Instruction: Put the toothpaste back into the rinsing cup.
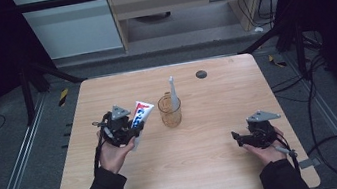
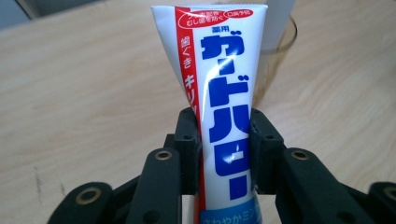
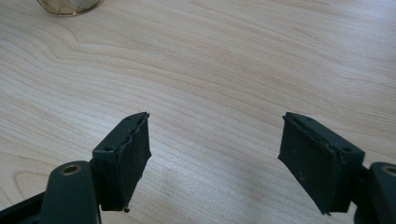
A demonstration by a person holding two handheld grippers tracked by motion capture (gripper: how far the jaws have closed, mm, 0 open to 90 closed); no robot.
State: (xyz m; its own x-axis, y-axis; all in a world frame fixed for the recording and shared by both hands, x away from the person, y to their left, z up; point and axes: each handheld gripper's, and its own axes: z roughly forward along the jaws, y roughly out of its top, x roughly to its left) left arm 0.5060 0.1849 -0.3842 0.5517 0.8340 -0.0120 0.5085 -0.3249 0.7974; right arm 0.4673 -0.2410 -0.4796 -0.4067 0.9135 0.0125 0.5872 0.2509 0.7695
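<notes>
From the high view, a wooden bench (image 1: 213,133) carries a clear cup (image 1: 170,110) near its middle, with a white toothbrush (image 1: 173,93) standing in it, and a small dark disc (image 1: 201,74) lies farther back. The left gripper (image 1: 131,128) holds a tube (image 1: 140,115) of toothpaste off the bench, just left of the cup. The tube's long axis tilts up and away, its flat crimped end highest and leaning toward the cup. The right gripper (image 1: 238,138) hovers low at the near right, well apart from both.

In the left gripper view, the two black fingers (image 2: 187,149) press on the tube (image 2: 224,116) from either side, around its middle. Blue and red print runs along its length, and the wide crimped end points up and away from the camera. The cup's rim (image 2: 280,42) shows just behind it.

In the right gripper view, the fingers (image 3: 126,158) stand wide apart with nothing between them, over bare wood. The cup's base (image 3: 70,5) sits at the top edge.

The tube looks light, soft and glossy. It would likely dent and slip under a hard squeeze. A mid-body hold across the narrow sides, as here, seems the safest place.
</notes>
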